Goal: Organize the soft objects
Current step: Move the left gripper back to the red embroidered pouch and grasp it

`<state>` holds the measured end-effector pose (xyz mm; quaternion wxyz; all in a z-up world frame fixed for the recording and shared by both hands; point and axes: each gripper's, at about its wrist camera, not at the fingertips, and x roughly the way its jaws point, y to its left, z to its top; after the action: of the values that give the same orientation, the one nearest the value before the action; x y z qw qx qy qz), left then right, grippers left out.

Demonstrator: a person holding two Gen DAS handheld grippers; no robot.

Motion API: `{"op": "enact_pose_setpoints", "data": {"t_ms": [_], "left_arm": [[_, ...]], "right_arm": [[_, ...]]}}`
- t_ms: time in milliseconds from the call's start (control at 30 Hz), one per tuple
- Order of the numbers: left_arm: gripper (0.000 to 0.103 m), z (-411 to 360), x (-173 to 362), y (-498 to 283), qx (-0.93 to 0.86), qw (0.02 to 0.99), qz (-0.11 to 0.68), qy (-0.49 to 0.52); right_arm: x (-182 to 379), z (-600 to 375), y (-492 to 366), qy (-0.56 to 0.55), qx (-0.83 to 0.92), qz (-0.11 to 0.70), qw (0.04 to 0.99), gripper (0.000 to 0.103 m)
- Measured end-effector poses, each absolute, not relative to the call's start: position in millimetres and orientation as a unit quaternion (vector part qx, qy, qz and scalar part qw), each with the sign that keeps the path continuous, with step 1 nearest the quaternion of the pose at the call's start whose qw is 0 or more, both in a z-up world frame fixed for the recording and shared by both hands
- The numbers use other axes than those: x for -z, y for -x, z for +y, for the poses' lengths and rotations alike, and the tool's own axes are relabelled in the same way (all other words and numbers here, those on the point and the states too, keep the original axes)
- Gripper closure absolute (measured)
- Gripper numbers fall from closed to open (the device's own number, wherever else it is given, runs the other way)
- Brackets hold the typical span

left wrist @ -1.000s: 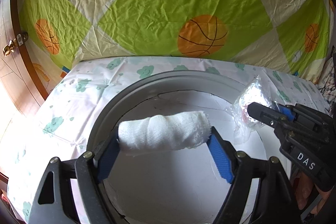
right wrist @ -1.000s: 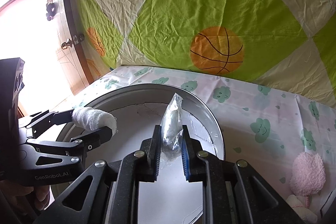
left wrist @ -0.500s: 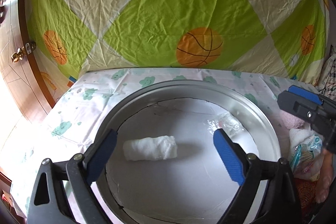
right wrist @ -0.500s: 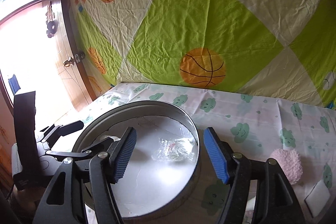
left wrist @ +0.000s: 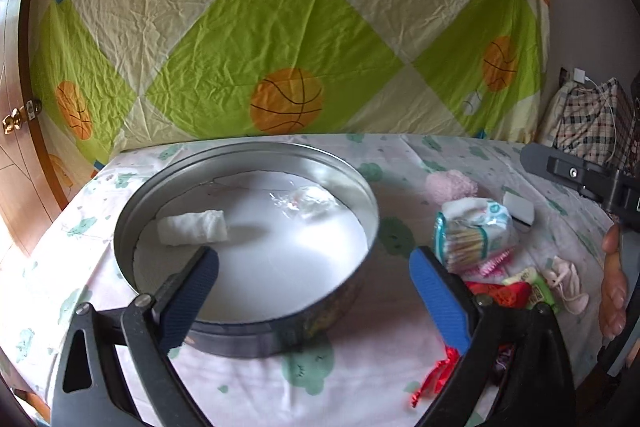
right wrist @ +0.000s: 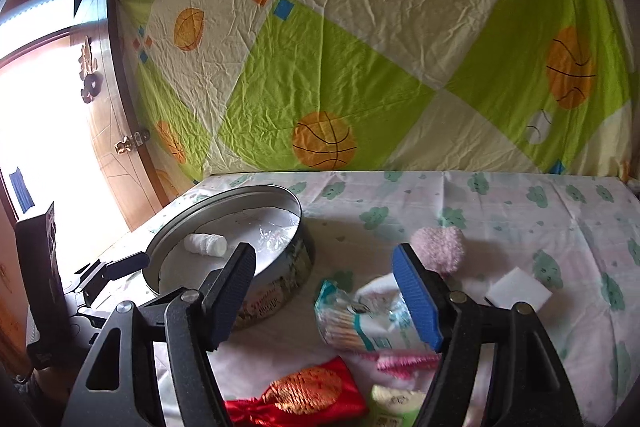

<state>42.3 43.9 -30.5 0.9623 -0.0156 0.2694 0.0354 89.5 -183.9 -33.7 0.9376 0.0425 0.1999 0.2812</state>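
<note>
From the left wrist view, the step in hand looked like the gap between a drop-off and the next pick. The left gripper (left wrist: 312,291) had its blue-padded jaws spread wide and still opening, with nothing between them. A round metal tin (left wrist: 362,191) sat on the cloud-print sheet (left wrist: 248,383) just ahead. Inside it a rolled white cloth (left wrist: 192,229) lay near the left wall, and a crumpled clear plastic packet (left wrist: 306,201) lay toward the far side; both were apart from the pads. To the right of the tin lay the unsorted pile: a pink fluffy puff (left wrist: 450,185), a pack of cotton swabs (left wrist: 472,239), a white sponge block (left wrist: 518,209) and a red wrapper (left wrist: 496,293). The right gripper's body showed at the far right edge.

From the right wrist view, the right gripper (right wrist: 324,291) also had its jaws parted and empty, the gap falling over the bare sheet between the tin (right wrist: 280,279) and the pile. The cotton swab pack (right wrist: 360,319) lay just ahead of the right-hand pad, which partly hid it; the pink puff (right wrist: 438,247) sat just behind that pad, and the sponge block (right wrist: 518,293) lay further right. A red and gold pouch (right wrist: 304,393) lay near the bottom.

The next move probably called for this gripper to swing right and down over the puff, then close gently.
</note>
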Motion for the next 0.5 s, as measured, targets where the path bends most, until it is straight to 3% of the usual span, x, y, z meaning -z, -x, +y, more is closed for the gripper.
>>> {"op": "enact_pose_setpoints", "data": {"t_ms": [500], "left_arm": [[0.005, -36.2, 69.9, -18.4, 0.051, 0.952, 0.3, -0.019]], "right_arm": [[92.9, -241.6, -12.0, -0.053, -0.204, 0.175, 0.962, 0.03]]}}
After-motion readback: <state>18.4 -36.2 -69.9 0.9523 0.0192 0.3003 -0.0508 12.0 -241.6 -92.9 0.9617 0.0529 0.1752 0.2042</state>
